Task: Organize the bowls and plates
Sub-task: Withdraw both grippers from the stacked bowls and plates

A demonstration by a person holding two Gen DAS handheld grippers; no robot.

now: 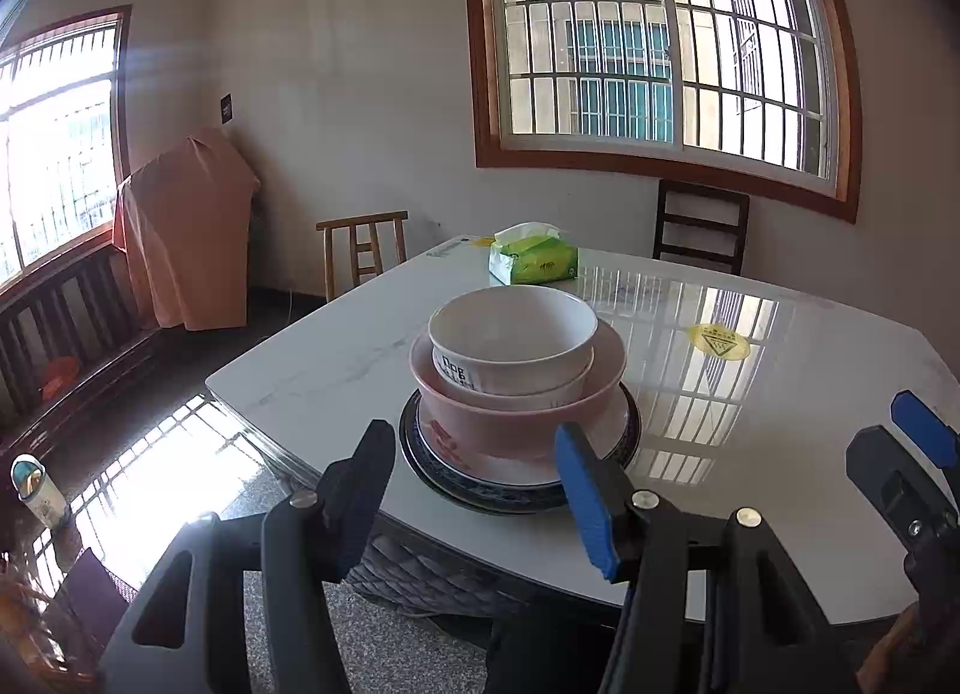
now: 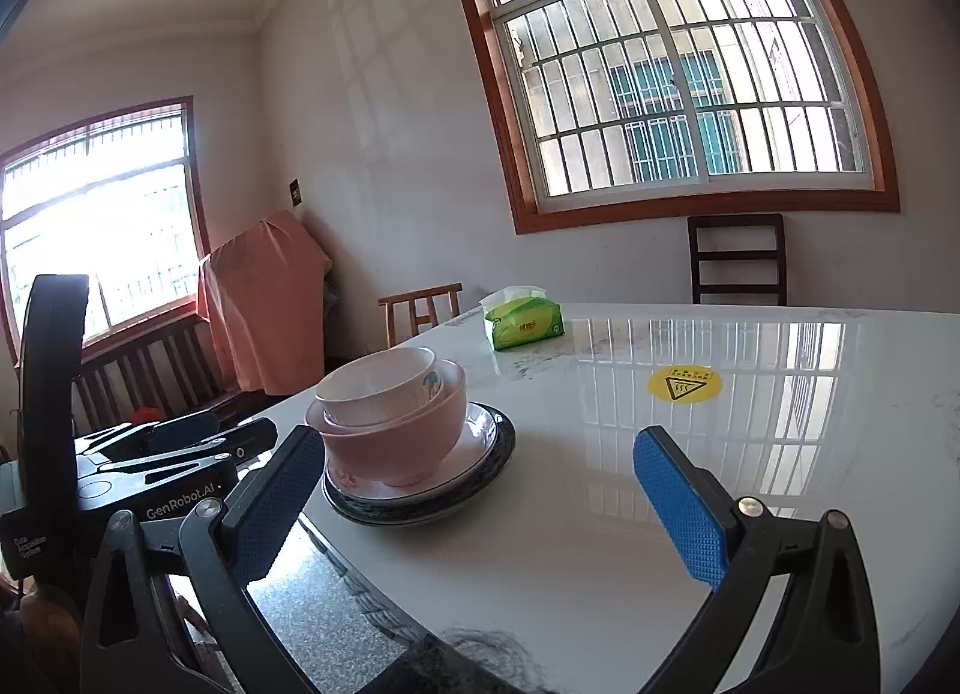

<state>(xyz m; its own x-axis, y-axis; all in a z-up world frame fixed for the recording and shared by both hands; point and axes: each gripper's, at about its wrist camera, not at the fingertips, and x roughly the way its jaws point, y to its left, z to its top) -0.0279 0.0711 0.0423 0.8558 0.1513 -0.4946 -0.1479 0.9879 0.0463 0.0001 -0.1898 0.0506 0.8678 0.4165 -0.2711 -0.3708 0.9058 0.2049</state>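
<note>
both grippers — left gripper and right gripper — have jaws spread, pinching nothing, near the stacked bowls on plates — table.

A home dining room. A marble-topped table with wooden chairs sits below barred windows, upper right.

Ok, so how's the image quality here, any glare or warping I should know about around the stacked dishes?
Left wrist view: the side window is blown out, its glare streaking the wall; the table mirrors the barred window, yet the white bowl stays sharp. Right wrist view: fisheye bends the window frame; reflections stop short of the pink bowl.
</note>
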